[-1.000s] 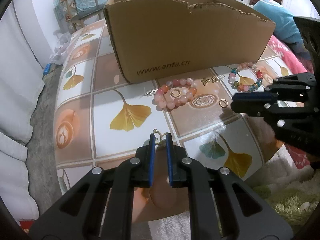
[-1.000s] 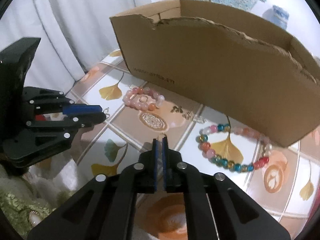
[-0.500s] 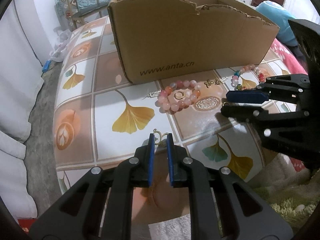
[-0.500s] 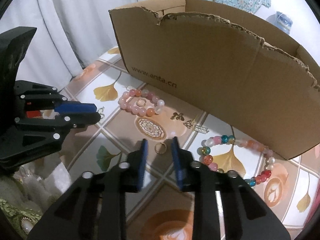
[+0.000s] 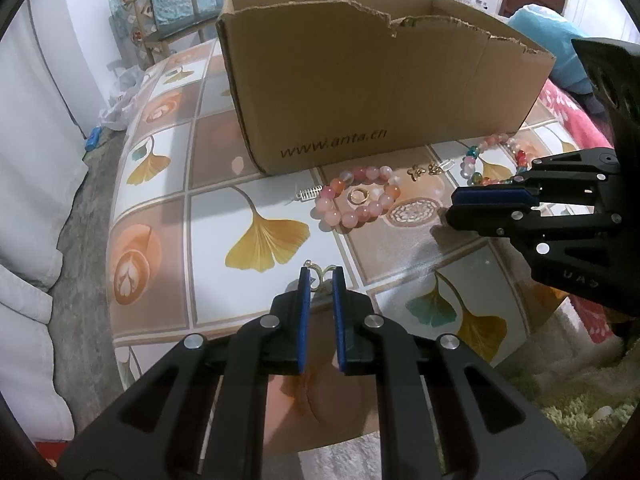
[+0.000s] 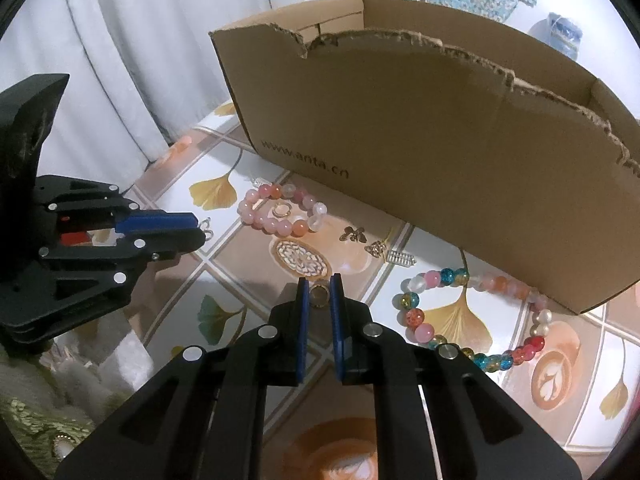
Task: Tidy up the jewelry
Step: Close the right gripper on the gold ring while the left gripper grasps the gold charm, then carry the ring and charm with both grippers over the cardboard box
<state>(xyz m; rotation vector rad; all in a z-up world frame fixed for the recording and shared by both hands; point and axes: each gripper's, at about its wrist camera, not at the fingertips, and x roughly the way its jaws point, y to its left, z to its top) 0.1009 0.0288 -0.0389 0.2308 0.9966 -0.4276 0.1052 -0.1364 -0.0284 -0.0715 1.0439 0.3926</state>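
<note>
Jewelry lies beside your cardboard box (image 6: 420, 128); your right gripper (image 6: 319, 294) fingers straddle a gold ring (image 6: 319, 293), slightly apart; your left gripper (image 5: 319, 280) likewise brackets an earring (image 5: 318, 270).

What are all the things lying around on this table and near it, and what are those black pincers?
Cardboard box: one, brown, open top with a torn rim, at the back of the table.
Pink bracelet: one, pink and orange beads, in front of the box.
Ring: one, gold, inside the pink bracelet.
Colourful bracelet: one, mixed beads, near the box's right end.
Small charms: about three, gold and silver, between the bracelets.
Silver clasp: one, left of the pink bracelet.
Table: one, leaf-pattern tiles.
Chair: one, wooden, behind the table.
Left gripper: black with blue pads, slightly apart around a small gold ornament.
Right gripper: same kind, slightly apart around a gold ring.
</note>
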